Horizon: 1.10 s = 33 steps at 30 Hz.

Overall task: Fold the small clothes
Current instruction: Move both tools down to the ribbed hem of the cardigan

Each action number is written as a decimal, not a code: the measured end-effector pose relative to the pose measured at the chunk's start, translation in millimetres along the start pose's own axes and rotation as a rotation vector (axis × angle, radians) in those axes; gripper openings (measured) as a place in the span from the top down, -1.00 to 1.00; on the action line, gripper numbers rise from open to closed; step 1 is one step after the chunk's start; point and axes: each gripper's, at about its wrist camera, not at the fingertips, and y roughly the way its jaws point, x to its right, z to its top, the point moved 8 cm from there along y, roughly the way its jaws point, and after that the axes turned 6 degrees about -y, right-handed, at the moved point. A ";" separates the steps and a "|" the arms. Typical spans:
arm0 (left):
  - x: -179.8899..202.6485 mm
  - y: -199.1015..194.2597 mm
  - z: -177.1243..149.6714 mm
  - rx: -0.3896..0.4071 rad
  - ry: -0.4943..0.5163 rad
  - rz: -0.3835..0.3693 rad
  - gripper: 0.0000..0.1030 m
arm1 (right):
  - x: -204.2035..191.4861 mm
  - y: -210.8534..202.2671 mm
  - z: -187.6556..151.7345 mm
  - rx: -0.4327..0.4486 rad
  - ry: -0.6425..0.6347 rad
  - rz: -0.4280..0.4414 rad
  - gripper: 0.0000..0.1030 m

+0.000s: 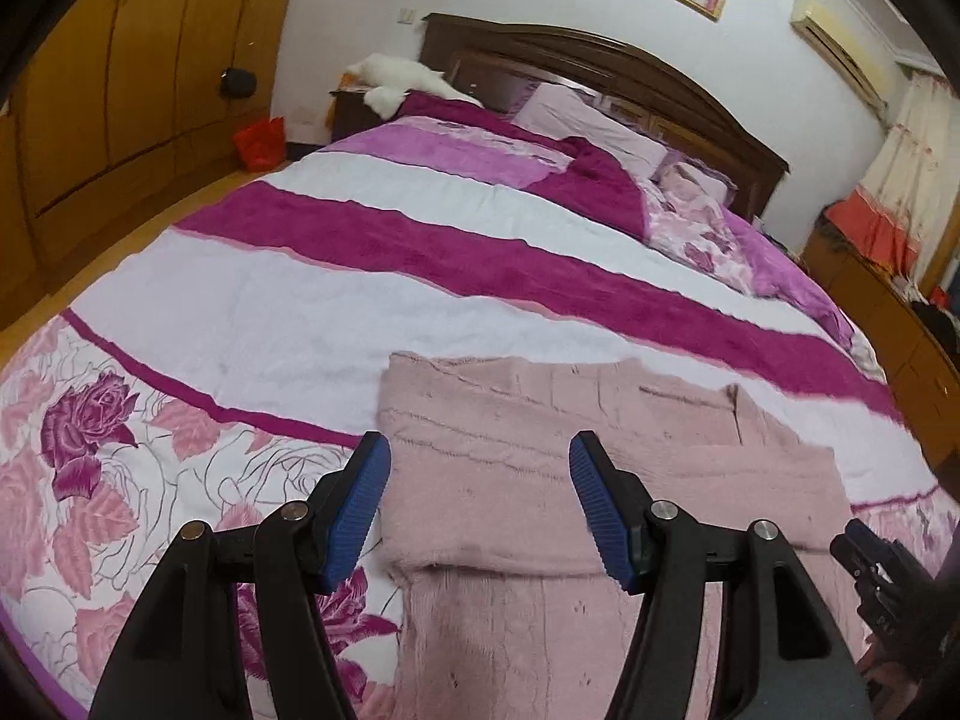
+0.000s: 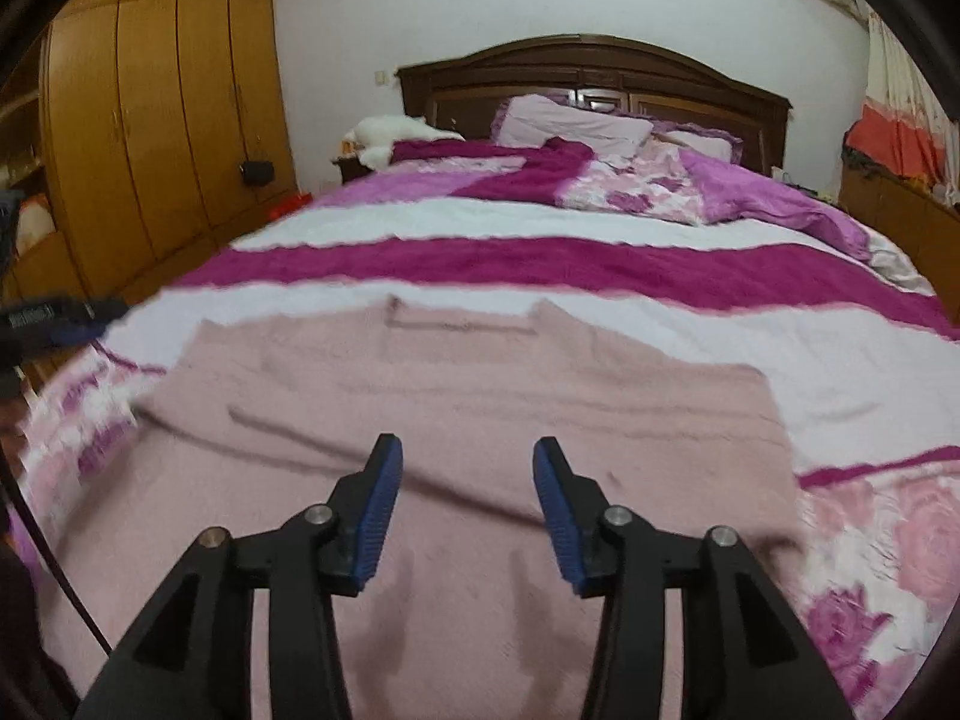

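A pale pink knit sweater point(image 1: 528, 456) lies flat on the bed, neckline away from me, with a sleeve folded across its body. It also shows in the right wrist view point(image 2: 468, 396), slightly blurred. My left gripper point(image 1: 480, 450) is open and empty, hovering over the sweater's left part. My right gripper point(image 2: 468, 456) is open and empty above the sweater's middle. The right gripper's tip shows at the right edge of the left wrist view point(image 1: 870, 558). The left gripper shows at the left edge of the right wrist view point(image 2: 60, 318).
The bed cover point(image 1: 360, 252) has white and magenta stripes and rose prints. Pillows point(image 2: 576, 120) and a rumpled purple quilt point(image 2: 768, 198) lie by the dark headboard point(image 2: 594, 72). A wooden wardrobe point(image 2: 156, 120) stands left; a low cabinet point(image 1: 888, 324) stands right.
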 end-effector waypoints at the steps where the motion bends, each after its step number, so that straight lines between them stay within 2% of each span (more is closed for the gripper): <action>1: -1.1 -0.9 -5.4 -0.013 0.016 0.004 0.24 | 5.7 -4.3 -6.7 -0.004 0.003 -0.010 0.07; 4: -3.6 -0.7 -24.5 -0.081 0.027 -0.023 0.24 | 29.3 -22.6 -34.4 -0.001 0.038 -0.070 0.04; 6: -3.4 -3.6 -34.1 -0.093 0.056 -0.032 0.24 | 45.1 -34.5 -55.5 0.008 0.074 -0.090 -0.05; 9: -6.6 -12.3 -54.5 -0.103 0.129 0.001 0.24 | 73.3 -45.9 -87.8 -0.054 0.211 -0.093 -0.06; 12: -9.5 -23.9 -73.7 -0.130 0.162 0.017 0.24 | 78.7 -58.3 -95.8 -0.037 0.254 -0.057 -0.06; 16: -13.8 -46.2 -89.4 -0.108 0.206 0.045 0.24 | 72.6 -68.4 -108.9 -0.033 0.244 -0.014 -0.12; 19: -24.7 -54.0 -103.1 -0.118 0.187 0.083 0.24 | 64.8 -73.1 -126.1 -0.054 0.258 0.019 -0.23; 25: -44.1 -68.3 -146.8 -0.202 0.125 0.044 0.24 | 61.8 -93.6 -154.9 -0.054 0.304 0.072 -0.24; 33: -52.6 -73.5 -178.7 -0.275 0.046 0.008 0.24 | 72.3 -118.6 -191.6 -0.048 0.464 0.172 -0.24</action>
